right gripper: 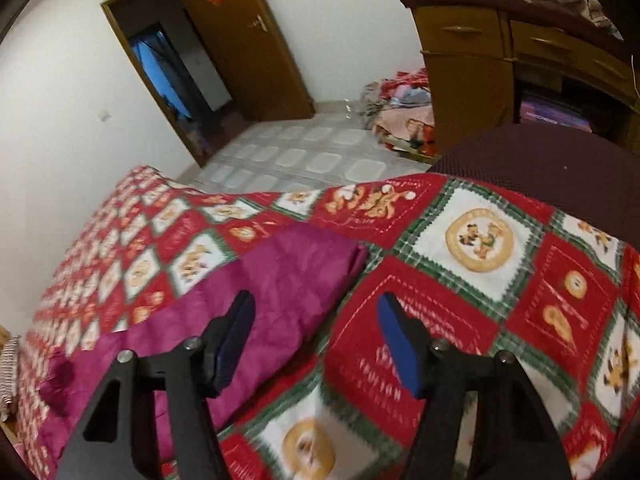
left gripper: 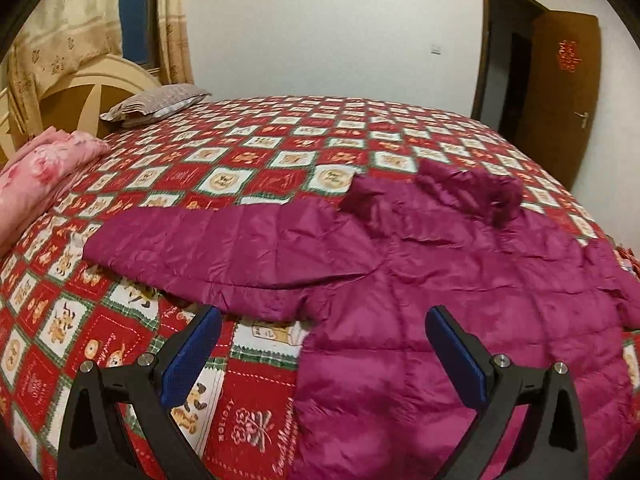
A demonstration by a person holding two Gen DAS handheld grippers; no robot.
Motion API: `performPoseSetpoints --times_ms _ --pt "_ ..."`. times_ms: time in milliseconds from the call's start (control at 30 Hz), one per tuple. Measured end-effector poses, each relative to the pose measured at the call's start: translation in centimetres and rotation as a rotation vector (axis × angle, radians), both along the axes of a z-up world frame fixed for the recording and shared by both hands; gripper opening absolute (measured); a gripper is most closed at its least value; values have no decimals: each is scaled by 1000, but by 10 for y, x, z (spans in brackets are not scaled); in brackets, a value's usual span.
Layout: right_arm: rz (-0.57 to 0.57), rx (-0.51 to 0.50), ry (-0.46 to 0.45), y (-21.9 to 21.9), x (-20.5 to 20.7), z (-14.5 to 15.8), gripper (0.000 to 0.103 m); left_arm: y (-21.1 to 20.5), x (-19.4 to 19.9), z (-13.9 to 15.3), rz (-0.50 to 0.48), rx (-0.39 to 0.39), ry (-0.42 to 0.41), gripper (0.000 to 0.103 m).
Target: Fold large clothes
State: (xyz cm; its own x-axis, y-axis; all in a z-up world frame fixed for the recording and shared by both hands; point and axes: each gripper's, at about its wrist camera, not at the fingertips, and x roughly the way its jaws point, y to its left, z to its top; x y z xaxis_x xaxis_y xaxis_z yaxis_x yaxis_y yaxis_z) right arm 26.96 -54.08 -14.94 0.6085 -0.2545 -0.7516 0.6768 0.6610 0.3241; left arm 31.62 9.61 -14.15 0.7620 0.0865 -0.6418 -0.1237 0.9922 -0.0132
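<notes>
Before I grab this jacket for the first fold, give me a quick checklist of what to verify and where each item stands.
1. Jacket lies spread on the bedspread: ok.
2. Left gripper open, nothing between its pads: ok.
3. Right gripper open, nothing pinched: ok.
4. Left sleeve laid out flat, not bunched: ok.
5. Right sleeve end within view of the right gripper, lying flat near the bed edge: ok.
6. Collar flat: not ok, it stands rumpled.
7. Front zipped or open: cannot tell.
</notes>
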Motion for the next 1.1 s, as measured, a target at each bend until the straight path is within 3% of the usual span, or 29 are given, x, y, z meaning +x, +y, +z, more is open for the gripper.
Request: performPoseSetpoints --times_ms 133,267,367,433,600,867,1100 --pt "-17 -17 32 -8 11 -12 60 4 10 -22 32 32 23 102" --pt "18 -85 53 -5 21 -9 58 12 21 -43 44 -10 98 102" --pt "57 -61 101 -6 33 -20 43 18 29 -53 51 -47 152 102" --pt "51 -20 110 -10 35 -28 20 20 29 -57 54 -71 163 102" --pt "36 27 67 -16 25 -27 11 25 30 -64 66 -128 185 102" --pt "165 -75 -115 29 19 34 9 20 28 -62 71 -103 176 102" --pt "364 -127 -219 103 25 88 8 -10 17 -35 2 20 93 102"
